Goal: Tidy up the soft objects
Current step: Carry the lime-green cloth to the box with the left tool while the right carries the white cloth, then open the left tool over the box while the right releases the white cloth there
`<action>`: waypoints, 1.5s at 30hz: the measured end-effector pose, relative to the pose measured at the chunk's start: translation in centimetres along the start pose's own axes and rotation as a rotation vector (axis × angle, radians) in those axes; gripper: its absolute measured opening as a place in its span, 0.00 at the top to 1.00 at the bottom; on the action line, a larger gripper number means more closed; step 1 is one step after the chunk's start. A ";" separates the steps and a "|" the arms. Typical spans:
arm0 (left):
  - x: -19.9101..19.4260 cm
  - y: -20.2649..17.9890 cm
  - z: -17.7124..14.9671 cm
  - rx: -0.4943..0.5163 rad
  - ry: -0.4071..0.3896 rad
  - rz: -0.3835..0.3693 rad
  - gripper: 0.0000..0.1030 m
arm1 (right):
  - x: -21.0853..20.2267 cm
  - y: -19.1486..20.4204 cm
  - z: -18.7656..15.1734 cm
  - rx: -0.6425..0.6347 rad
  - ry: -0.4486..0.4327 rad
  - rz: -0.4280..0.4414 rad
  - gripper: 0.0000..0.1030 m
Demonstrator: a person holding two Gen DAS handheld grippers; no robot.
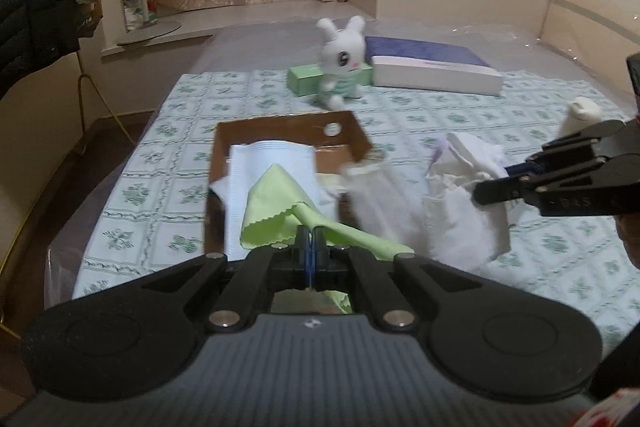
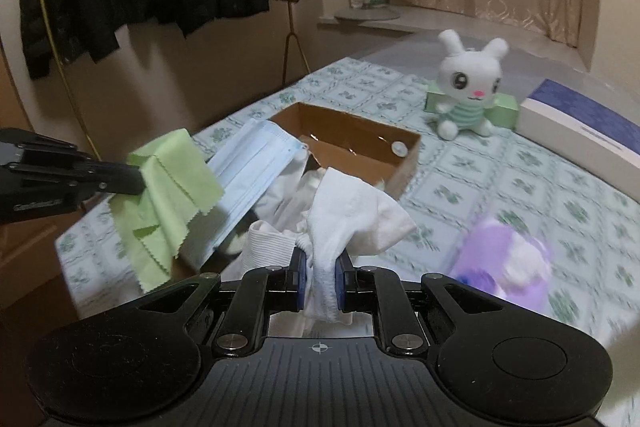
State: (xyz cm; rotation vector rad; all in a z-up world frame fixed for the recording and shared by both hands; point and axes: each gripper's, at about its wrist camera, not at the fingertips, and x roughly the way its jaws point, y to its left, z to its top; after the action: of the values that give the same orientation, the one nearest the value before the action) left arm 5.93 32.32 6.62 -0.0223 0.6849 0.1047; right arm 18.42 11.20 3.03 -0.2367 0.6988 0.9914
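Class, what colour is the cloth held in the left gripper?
Light green, with zigzag-cut edges. The cloth shows best in the right wrist view.

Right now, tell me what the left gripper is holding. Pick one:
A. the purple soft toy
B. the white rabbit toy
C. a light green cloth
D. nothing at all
C: the left gripper is shut on the light green cloth, which hangs from its closed tips above the cardboard box; the right wrist view shows the same cloth pinched at that gripper's end.
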 end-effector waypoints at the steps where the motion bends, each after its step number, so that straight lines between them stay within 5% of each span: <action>1: 0.7 0.7 0.1 0.001 0.004 0.002 1.00 | 1.3 0.2 0.5 -0.016 0.012 -0.003 0.86; 16: 10.2 4.2 0.3 0.069 0.108 -0.037 1.00 | 15.6 -0.7 4.5 -0.179 0.152 -0.078 0.86; 45: 17.0 3.9 1.6 0.153 0.209 -0.037 1.00 | 19.1 -1.4 4.7 -0.283 0.254 -0.052 0.86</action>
State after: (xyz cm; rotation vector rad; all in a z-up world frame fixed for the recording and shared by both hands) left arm 19.65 37.77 -2.83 0.1026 0.8991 0.0137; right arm 28.35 25.82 -5.74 -0.6346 0.7771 1.0190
